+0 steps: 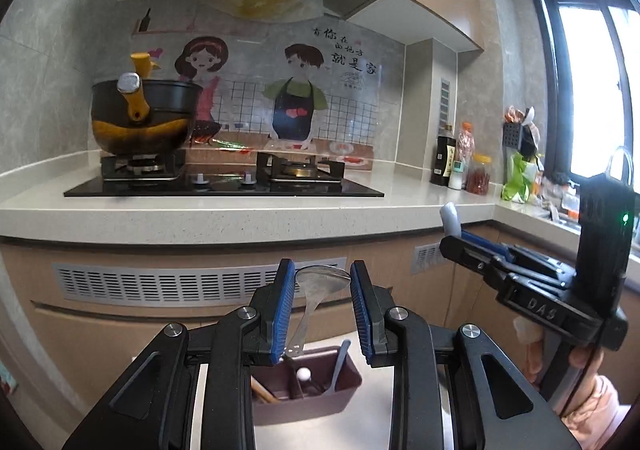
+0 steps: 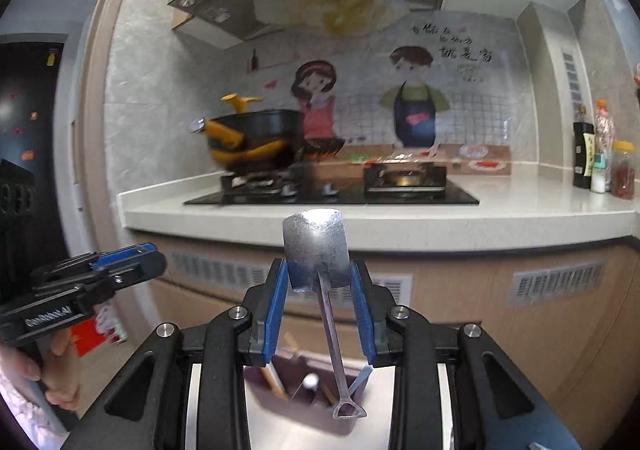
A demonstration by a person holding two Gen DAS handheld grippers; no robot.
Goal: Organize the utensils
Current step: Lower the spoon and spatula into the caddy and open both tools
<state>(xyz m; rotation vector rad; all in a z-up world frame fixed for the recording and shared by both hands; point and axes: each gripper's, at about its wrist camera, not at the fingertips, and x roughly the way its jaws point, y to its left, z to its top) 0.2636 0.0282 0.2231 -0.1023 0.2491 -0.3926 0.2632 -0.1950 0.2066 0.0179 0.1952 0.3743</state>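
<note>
In the left wrist view my left gripper (image 1: 322, 266) is shut on a round metal spoon (image 1: 320, 282), its bowl up between the blue pads and its handle slanting down. My right gripper (image 2: 319, 264) is shut on a shovel-shaped metal spoon (image 2: 314, 242), blade up and handle hanging down. Both are held level above a mauve utensil holder (image 1: 344, 394), also seen in the right wrist view (image 2: 260, 382). It holds chopsticks, a white-tipped piece and a blue-grey spoon (image 1: 340, 362). Each view shows the other gripper at its side (image 1: 460, 240) (image 2: 148, 256).
Ahead runs a pale counter (image 1: 240, 218) with a black gas hob (image 1: 224, 186) and a black-and-yellow pot (image 1: 140, 118) on its left burner. Bottles and jars (image 1: 460, 166) stand at the right, by a window. A range hood hangs above. A hand grips each handle.
</note>
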